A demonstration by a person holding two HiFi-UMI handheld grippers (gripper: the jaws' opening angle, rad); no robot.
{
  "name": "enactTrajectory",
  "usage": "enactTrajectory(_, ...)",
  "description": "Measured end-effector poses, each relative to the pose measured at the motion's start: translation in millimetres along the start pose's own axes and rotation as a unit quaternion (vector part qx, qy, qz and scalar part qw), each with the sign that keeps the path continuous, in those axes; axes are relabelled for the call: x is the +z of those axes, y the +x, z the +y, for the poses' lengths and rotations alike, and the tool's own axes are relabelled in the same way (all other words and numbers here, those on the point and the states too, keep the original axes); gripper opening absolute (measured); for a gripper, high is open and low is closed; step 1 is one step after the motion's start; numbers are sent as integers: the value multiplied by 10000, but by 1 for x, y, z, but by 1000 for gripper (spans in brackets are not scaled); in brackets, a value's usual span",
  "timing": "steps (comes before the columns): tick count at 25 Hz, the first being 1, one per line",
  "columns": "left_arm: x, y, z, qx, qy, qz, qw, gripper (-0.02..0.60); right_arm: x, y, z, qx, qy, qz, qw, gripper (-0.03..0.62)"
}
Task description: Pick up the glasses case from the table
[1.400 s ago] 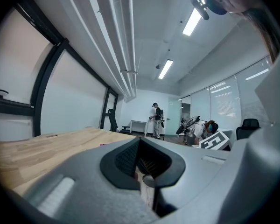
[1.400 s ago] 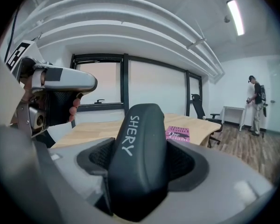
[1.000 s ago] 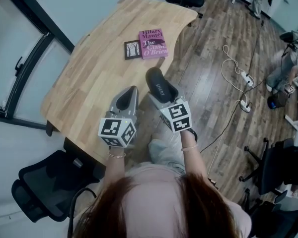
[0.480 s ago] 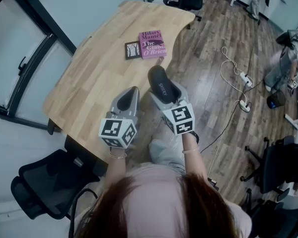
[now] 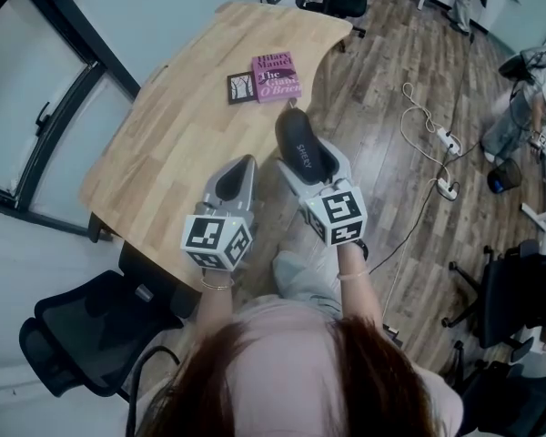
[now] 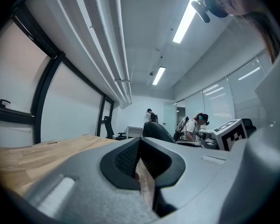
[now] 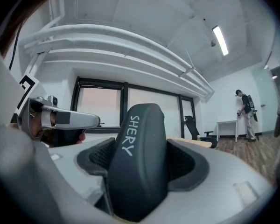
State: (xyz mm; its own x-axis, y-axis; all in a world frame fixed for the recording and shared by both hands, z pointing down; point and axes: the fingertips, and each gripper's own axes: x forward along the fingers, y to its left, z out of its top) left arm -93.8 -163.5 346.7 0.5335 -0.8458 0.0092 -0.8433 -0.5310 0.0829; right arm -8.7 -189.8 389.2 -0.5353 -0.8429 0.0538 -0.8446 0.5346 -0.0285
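While the right tool [image 5: 309, 162] is clamped on the case [image 5: 298, 142], the left tool [image 5: 238, 169] has its jaws drawn together on nothing, only a thin sliver of wood showing through the seam in the left gripper view. The case is a dark, matte, rounded oblong with "SHERY" in white letters along its smooth lid. It stands up from between the right tool's grey jaws, whose black ribbed pads [image 7: 100, 158] press on both its sides. About half its length sticks out past the jaw tips. In the head view it shows over the curved edge of the worktop [image 5: 182, 144], partly against the plank floor [image 5: 391, 180]. The worktop is pale, streaked wood with rounded corners. Near the case's far end a pink book [image 5: 276, 77] lies flat, with a small dark square card [image 5: 242, 88] just beside it. The left tool hangs over the worktop's near edge, beside the right one and apart from it.
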Motion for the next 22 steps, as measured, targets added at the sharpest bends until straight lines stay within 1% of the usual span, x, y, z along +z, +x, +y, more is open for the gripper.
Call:
enactTrajectory(9, 10, -19, -23, -53, 67, -99, 9999, 8, 16, -32, 8, -23, -80, -203, 9998, 347)
enactTrajectory(22, 10, -46, -54, -75, 121, -154, 9998, 8, 23, -71, 22, 6, -163, -347, 9993, 347)
